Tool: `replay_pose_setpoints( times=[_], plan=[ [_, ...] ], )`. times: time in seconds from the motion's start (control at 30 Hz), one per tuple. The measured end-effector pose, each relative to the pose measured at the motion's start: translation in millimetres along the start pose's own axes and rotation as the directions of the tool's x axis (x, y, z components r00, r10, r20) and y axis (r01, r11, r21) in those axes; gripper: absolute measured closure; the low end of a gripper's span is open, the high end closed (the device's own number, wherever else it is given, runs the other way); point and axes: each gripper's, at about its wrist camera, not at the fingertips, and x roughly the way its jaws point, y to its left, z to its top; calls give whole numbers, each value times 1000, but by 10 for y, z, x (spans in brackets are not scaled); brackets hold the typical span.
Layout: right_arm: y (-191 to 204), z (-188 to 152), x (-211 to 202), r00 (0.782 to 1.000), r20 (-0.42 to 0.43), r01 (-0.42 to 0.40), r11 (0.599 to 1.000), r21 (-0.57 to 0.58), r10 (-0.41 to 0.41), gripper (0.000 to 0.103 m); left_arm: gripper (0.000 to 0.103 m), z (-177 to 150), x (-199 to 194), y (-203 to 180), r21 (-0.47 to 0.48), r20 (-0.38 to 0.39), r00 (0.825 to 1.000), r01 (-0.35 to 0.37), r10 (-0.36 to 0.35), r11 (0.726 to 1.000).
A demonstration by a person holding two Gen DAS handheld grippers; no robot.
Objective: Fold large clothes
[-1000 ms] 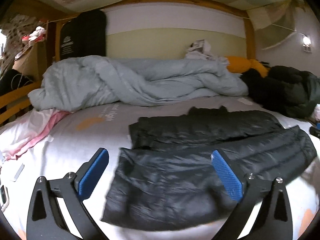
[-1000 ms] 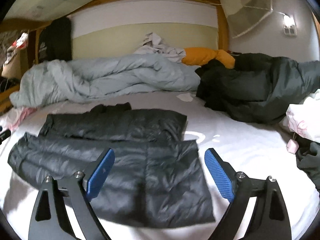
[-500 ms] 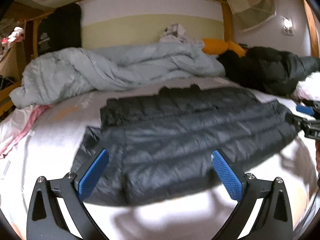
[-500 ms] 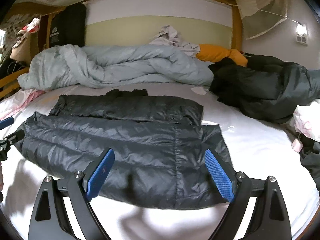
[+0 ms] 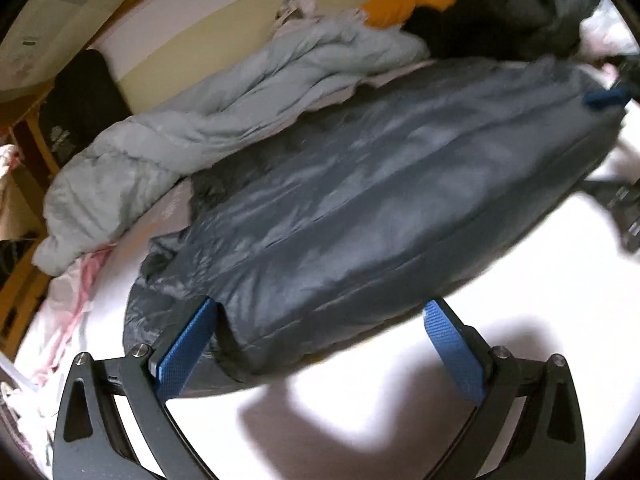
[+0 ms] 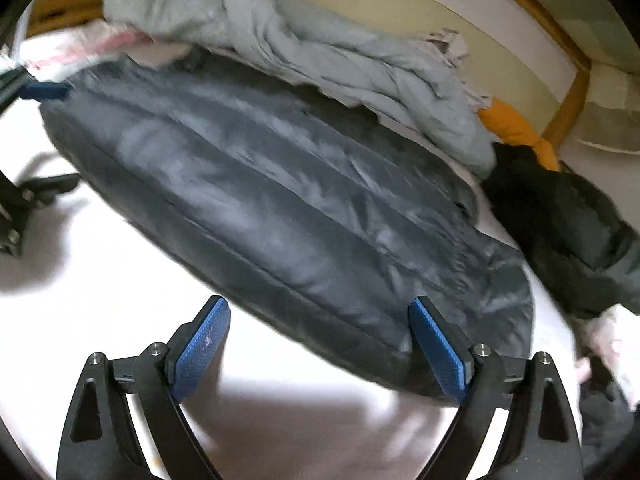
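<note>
Left wrist view: a dark quilted down jacket [image 5: 360, 200] lies spread across the white bed sheet [image 5: 460, 400], both grippers held wide apart at its near edge.

From the left, a pink-and-white cloth [image 5: 68, 300] lies at the bed edge, then a pale grey duvet [image 5: 208, 120] is bunched behind the jacket, then an orange cushion [image 5: 400, 6] and a black coat [image 5: 500, 20] lie at the far right. The left gripper [image 5: 320, 352] is open, its left blue pad [image 5: 186, 348] touching the jacket hem. In the right wrist view the right gripper [image 6: 320, 352] is also open, its right pad [image 6: 438, 350] against the jacket edge.
</note>
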Motion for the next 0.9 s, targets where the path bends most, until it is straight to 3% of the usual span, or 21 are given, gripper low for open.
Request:
replay_pose_setpoints(
  times=[0.07,0.17,0.2,0.23,0.27,0.3,0.33,0.37,0.47,0.67,0.8,0.87,0.9],
  plan=[
    [-18,-12,61,998,-12,58,998,-9,-58,10,1,-15,82,76,-25,-8,1000,-30,30,999],
    [-87,-28,93,997,-20,69,997,22,-69,10,3,-15,191,164,-60,-35,999,-41,39,997],
    [-107,-30,92,997,-14,78,997,27,-78,10,16,-17,204,186,-69,-41,998,-41,38,997],
    [-122,-30,82,995,1,97,995,25,-97,20,41,-20,213,206,-74,-45,998,-48,44,996],
    [-132,-39,68,993,15,119,993,18,-120,39,58,-22,233,224,-72,-51,997,-57,54,996],
    [-155,-35,72,992,14,124,992,19,-124,48,84,-31,247,237,-62,-63,996,-74,70,995],
    [-184,-46,71,994,6,113,993,33,-113,67,86,-31,240,253,-59,-63,995,-76,72,995],
    [-243,-58,60,997,-4,75,995,66,-75,75,88,-35,194,272,-62,-57,996,-69,65,996],
    [-358,-94,-129,1000,23,5,993,122,-8,83,90,-12,-11,341,-80,-66,997,-42,37,996],
    [-375,-335,-625,997,42,-66,987,150,60,83,87,-122,-553,502,-168,-69,996,48,-60,985],
    [-415,-400,-827,997,50,-62,987,151,55,81,74,-99,-757,564,-174,-64,995,60,-72,983],
    [-475,-321,-852,998,57,-37,987,156,29,72,66,5,-785,632,-183,-44,998,43,-52,982],
    [-510,-248,-867,998,67,-26,988,154,16,70,55,64,-776,674,-189,-38,999,29,-37,982]
  ],
)
